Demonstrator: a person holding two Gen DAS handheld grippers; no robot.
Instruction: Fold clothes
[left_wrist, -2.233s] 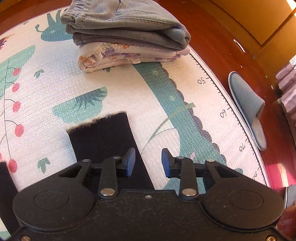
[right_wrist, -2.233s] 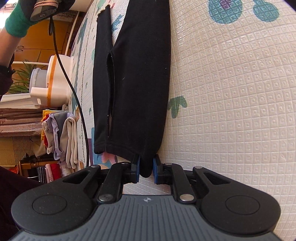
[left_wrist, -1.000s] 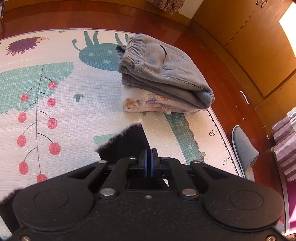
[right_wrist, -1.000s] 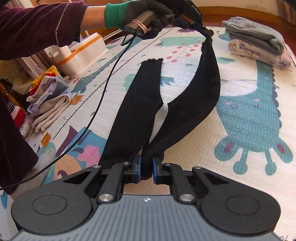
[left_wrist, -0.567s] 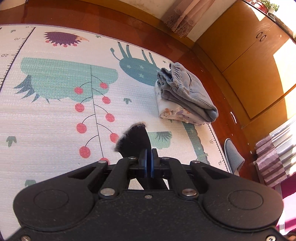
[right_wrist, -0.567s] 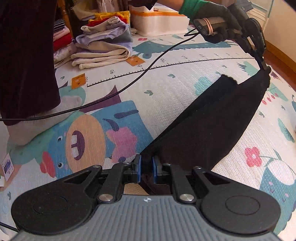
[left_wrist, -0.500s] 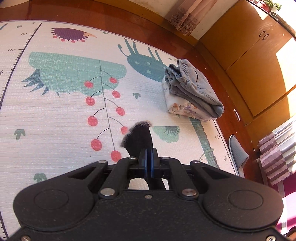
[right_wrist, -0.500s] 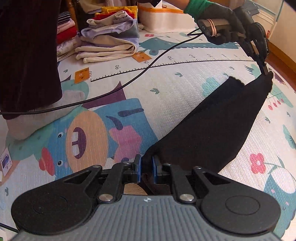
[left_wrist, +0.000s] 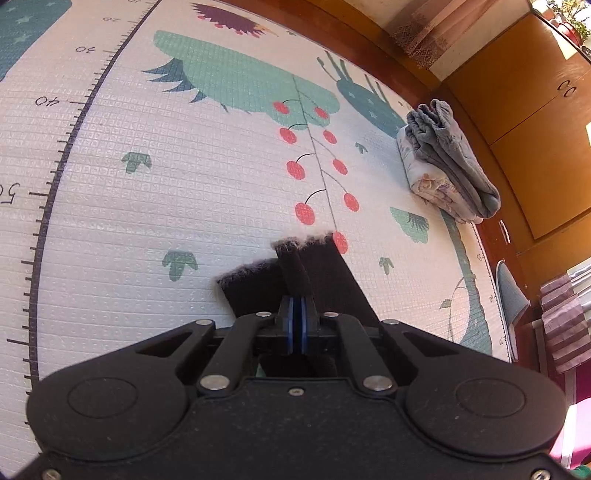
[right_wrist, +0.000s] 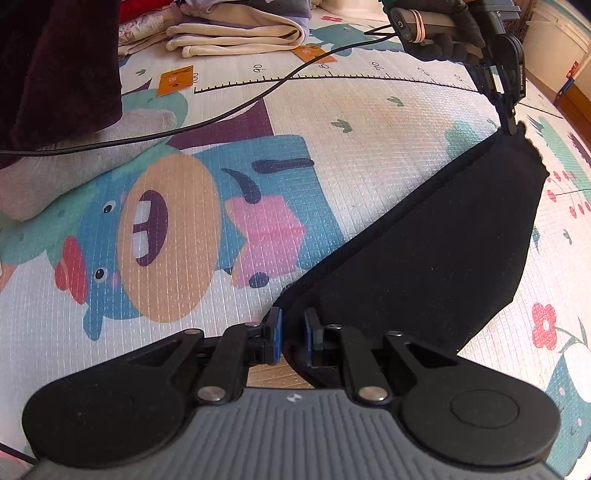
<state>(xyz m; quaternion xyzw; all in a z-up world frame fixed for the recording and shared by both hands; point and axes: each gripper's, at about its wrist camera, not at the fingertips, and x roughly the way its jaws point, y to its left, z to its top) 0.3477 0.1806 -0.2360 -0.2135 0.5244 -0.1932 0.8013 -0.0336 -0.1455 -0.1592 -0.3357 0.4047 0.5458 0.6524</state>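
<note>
The black leggings (right_wrist: 436, 236) were held stretched above the play mat (left_wrist: 155, 206), one leg being folded over the other: cuff pinched by the left gripper (left_wrist: 296, 314), waist end by the right gripper (right_wrist: 293, 336). Lowering with edges aligned seemed required next.

The left gripper (left_wrist: 296, 320) has its blue pads pressed together on a pinch of black fabric, its gloved hand (right_wrist: 439, 35) far right in the right wrist view. The right gripper (right_wrist: 293, 341) seems clamped, its pads slightly apart around cloth.
</note>
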